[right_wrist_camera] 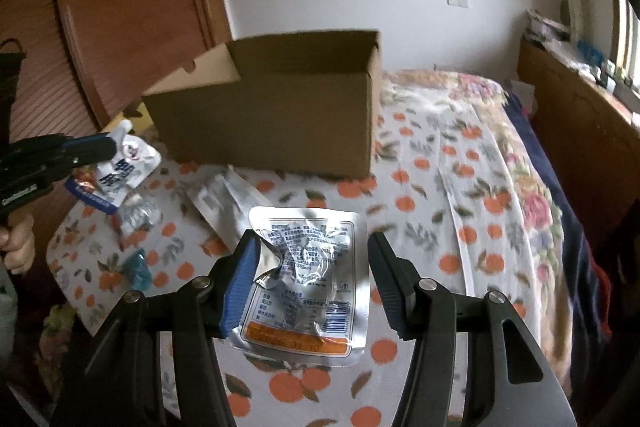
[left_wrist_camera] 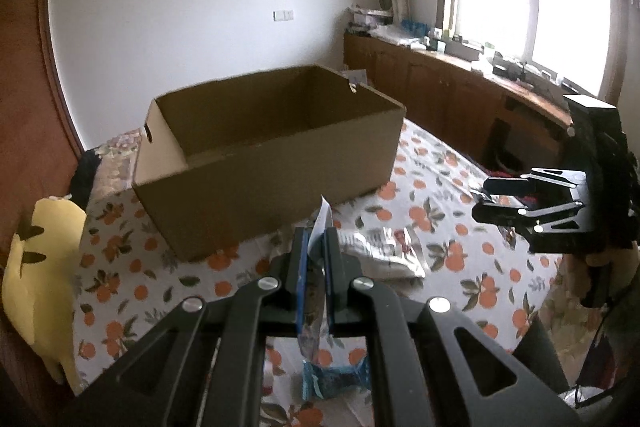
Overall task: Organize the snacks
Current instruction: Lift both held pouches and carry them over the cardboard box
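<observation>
Cardboard box (right_wrist_camera: 276, 107) open; left gripper (left_wrist_camera: 316, 263) pinches white pouch (right_wrist_camera: 128, 163)

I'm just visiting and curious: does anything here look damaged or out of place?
The silver packet between the right gripper's fingers is dented and crumpled. A few more snack packets lie loose on the orange-print cloth beside the cardboard box.

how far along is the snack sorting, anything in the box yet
No snack visible in the cardboard box yet, though its floor is hidden. In hand: left claw pinches a white pouch; right claw holds a silver packet. Left on the cloth: a clear packet, a blue snack.
</observation>
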Demonstrator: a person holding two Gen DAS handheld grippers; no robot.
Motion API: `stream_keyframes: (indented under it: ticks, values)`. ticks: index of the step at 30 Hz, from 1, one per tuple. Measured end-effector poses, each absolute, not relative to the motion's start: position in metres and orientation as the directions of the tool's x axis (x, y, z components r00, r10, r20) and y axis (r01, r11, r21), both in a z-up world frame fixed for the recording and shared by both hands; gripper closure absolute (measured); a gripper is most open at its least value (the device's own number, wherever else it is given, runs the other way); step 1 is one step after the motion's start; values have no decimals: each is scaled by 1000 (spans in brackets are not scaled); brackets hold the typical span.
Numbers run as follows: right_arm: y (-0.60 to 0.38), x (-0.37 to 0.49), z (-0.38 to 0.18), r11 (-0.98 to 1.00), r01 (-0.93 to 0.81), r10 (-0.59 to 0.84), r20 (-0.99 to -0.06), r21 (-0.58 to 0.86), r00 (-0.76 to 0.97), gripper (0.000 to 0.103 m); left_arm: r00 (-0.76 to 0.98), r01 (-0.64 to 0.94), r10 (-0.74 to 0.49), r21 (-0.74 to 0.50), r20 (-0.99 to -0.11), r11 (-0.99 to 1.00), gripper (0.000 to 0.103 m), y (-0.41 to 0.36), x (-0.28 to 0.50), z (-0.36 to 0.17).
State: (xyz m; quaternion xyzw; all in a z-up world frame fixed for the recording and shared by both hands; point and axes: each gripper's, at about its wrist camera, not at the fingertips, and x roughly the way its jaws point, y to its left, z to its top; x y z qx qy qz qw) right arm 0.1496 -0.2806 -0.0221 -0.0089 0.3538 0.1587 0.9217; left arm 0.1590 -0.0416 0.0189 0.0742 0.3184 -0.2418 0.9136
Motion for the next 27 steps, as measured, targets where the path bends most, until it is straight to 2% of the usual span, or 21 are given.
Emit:
stream_keyframes:
  ticks: [17, 27]
  values:
    - [-246, 200, 36, 914, -405, 347, -584, 35, 733, 46, 754, 460, -400, -16, -521, 888, 99, -27, 221, 76]
    - [-228, 249, 54, 903, -426, 378, -554, 46, 742, 46, 759, 443, -397, -36, -516, 896, 99, -20, 271, 79]
